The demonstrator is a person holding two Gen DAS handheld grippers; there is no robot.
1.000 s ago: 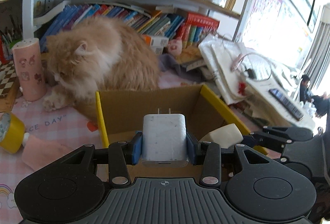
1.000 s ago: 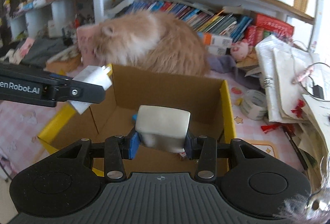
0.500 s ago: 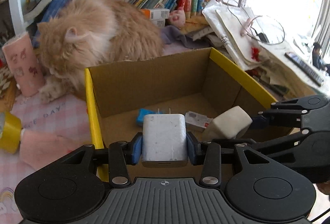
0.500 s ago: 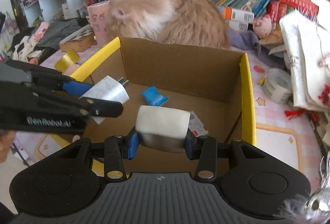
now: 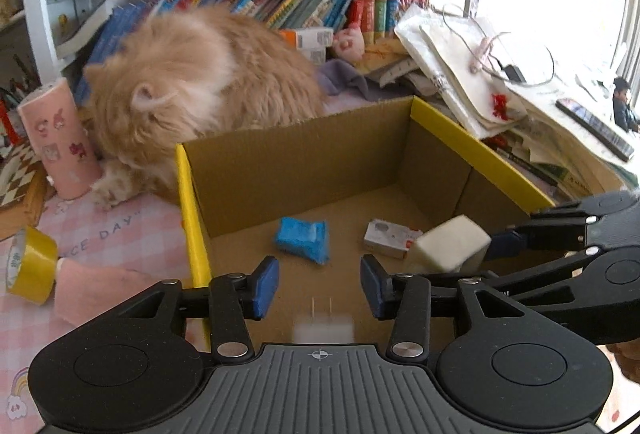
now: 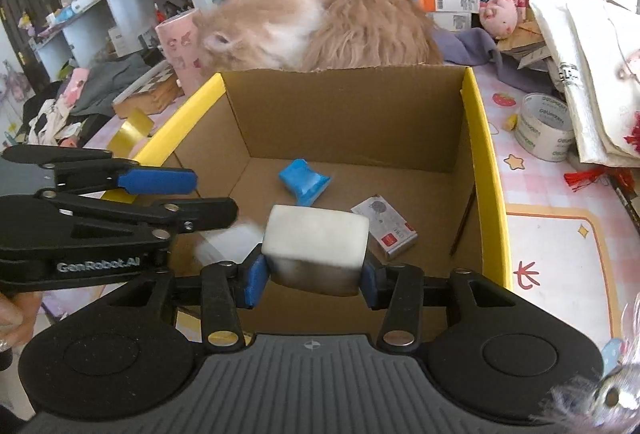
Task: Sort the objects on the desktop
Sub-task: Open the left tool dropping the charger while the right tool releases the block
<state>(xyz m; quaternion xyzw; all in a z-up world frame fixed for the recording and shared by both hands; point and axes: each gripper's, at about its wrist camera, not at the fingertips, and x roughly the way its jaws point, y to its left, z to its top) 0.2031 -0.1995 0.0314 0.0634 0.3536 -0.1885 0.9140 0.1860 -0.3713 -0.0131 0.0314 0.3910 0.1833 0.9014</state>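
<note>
over the open cardboard box [image 5: 300, 162] with the yellow edges, both grippers are angled down into it. biggest change from a second ago: the left gripper [image 5: 319, 288] was pinching the white charger plug [image 5: 323, 326] then, and now its blue pads [image 5: 266, 288] stand clear of it with the jaws opening. the plug shows as a motion-blurred white shape with two prongs up, below the pads and touching neither, so it's been let go and sits low in the box right by the gripper body.

right gripper [image 6: 312, 280] has its jaws opening too, but the off-white block [image 6: 316, 248], eraser or soap i can't tell, is between the pads and they look to be touching its sides, so i'd call it grasped. from the left camera that block hangs above the box floor near the right wall.

on the box floor: a crumpled blue packet [image 5: 302, 238] and a small grey and white card box [image 5: 390, 238], side by side. compared with a second ago the view looks much deeper into the box, both grippers having come down into it.

behind the far wall the fluffy orange cat [image 5: 200, 90] is in the same spot, head down next to the pink cup [image 5: 60, 142]. yellow tape roll [image 5: 30, 266] lies on the pink checked cloth left of the box, clear tape roll [image 6: 546, 132] on the right.
</note>
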